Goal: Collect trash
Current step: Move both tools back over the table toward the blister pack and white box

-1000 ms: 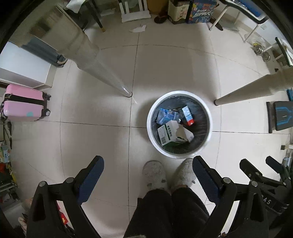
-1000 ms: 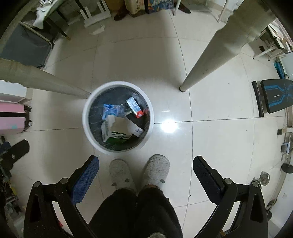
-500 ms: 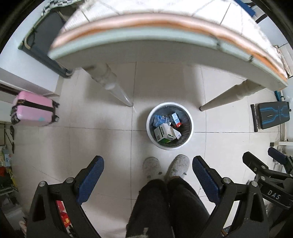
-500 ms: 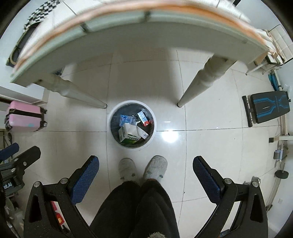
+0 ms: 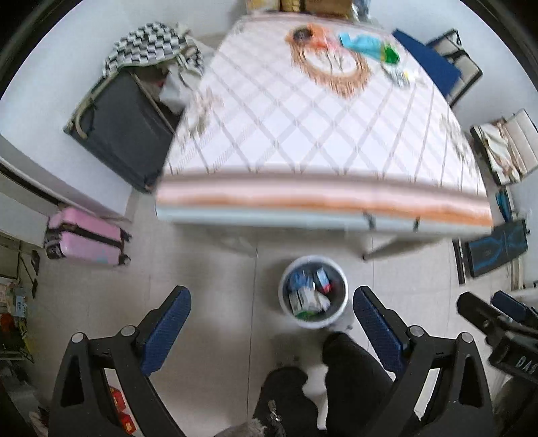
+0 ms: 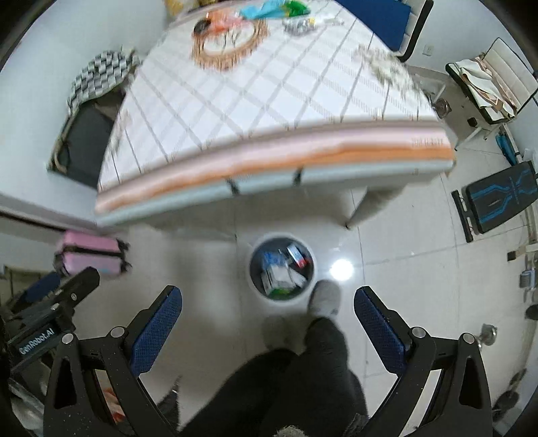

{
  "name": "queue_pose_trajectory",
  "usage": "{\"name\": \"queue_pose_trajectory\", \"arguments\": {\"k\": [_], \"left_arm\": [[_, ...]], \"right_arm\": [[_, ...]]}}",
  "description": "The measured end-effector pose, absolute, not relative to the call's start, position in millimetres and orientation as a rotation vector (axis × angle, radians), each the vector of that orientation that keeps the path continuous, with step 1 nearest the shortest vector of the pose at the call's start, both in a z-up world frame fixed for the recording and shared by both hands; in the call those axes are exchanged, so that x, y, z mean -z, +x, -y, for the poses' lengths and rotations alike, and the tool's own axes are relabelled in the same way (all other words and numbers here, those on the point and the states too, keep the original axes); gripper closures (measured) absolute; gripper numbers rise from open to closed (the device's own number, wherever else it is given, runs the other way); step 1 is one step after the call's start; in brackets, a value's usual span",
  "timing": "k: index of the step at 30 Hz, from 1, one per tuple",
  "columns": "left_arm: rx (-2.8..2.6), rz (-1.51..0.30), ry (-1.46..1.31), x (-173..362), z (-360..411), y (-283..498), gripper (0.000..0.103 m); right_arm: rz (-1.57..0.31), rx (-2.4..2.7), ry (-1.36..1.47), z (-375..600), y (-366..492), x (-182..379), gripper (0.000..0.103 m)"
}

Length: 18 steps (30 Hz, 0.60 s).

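Observation:
A white trash bin (image 5: 341,311) stands on the tiled floor in front of the table, holding cartons and wrappers (image 5: 304,297); it also shows in the right wrist view (image 6: 257,290). Blue, green and orange litter (image 5: 364,43) lies at the far end of the table (image 5: 302,134), also in the right wrist view (image 6: 269,10). My left gripper (image 5: 272,322) is open and empty, high above the floor. My right gripper (image 6: 269,319) is open and empty, also high above the bin.
A pink suitcase (image 5: 84,237) lies at the left. A dark open case (image 5: 124,127) sits beside the table. A blue chair (image 6: 376,20) is at the far side. A black bench (image 6: 497,198) is at the right. The person's legs (image 6: 302,369) stand by the bin.
Both grippers have risen from near the bin under the table to well above the tabletop. The table's top and its litter have come into view. The bin looks smaller.

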State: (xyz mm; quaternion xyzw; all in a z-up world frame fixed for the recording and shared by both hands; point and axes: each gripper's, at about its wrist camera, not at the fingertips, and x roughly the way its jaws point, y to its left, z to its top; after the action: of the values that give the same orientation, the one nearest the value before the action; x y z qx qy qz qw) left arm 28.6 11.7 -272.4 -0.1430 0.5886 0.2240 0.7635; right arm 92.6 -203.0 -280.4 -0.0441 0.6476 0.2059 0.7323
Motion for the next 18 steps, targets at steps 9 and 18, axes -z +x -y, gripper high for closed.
{"name": "queue_pose_trajectory", "arguments": {"k": [9,18], "left_arm": [[-0.609,-1.188,-0.294,246,-57,169,0.001],[-0.759,-1.300,-0.325,296,-78,341,0.001]], "right_arm": [[-1.390,-0.424,-0.047,174,281,268,0.000],[-1.452,-0.413,-0.174,151,537,327,0.000]]}}
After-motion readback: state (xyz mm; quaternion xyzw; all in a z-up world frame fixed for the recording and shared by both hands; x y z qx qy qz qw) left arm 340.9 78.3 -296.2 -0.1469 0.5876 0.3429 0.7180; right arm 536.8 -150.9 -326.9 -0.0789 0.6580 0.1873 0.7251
